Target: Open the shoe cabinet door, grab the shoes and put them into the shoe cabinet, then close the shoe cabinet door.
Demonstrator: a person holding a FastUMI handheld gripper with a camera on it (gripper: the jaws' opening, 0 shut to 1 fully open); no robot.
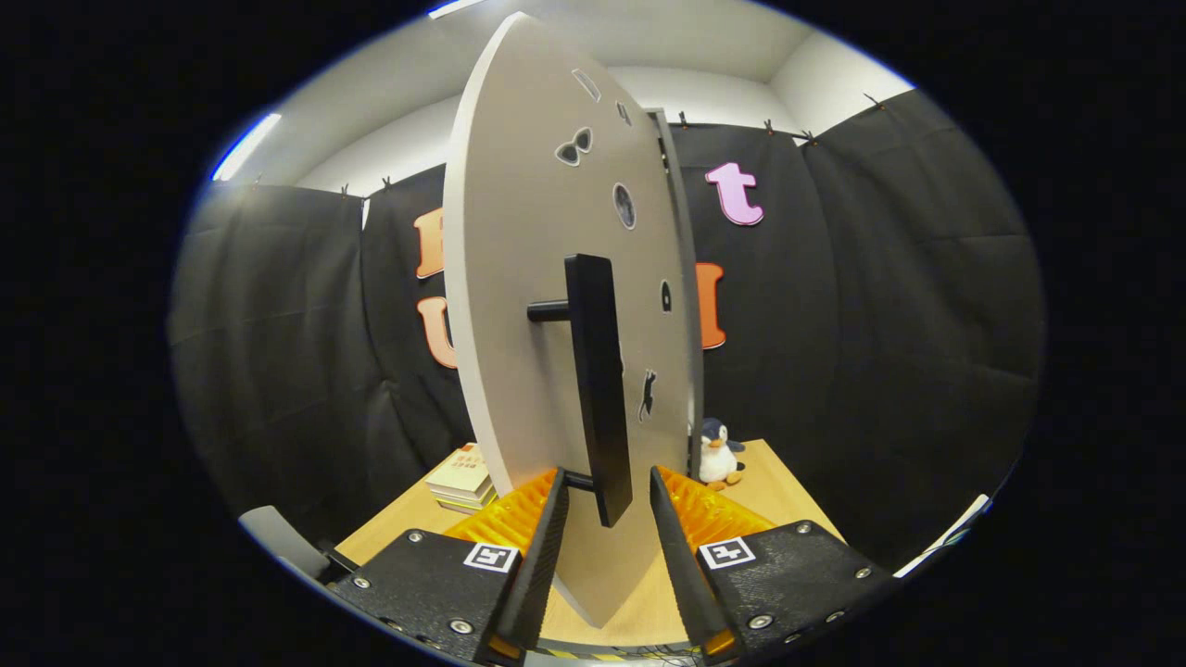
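Black and upright, the handle (598,380) of the cabinet door (547,278) runs from twelve to six o'clock, its lower end between the two fingers of the gripper (607,505). The fingers stand narrowly apart on either side, with a gap showing; neither visibly presses it. Closing them crosswise, nine to three, looks like the next need.

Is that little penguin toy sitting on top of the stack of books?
No, the penguin toy stands on the table to one side of the cabinet door, while the books lie on its other side.
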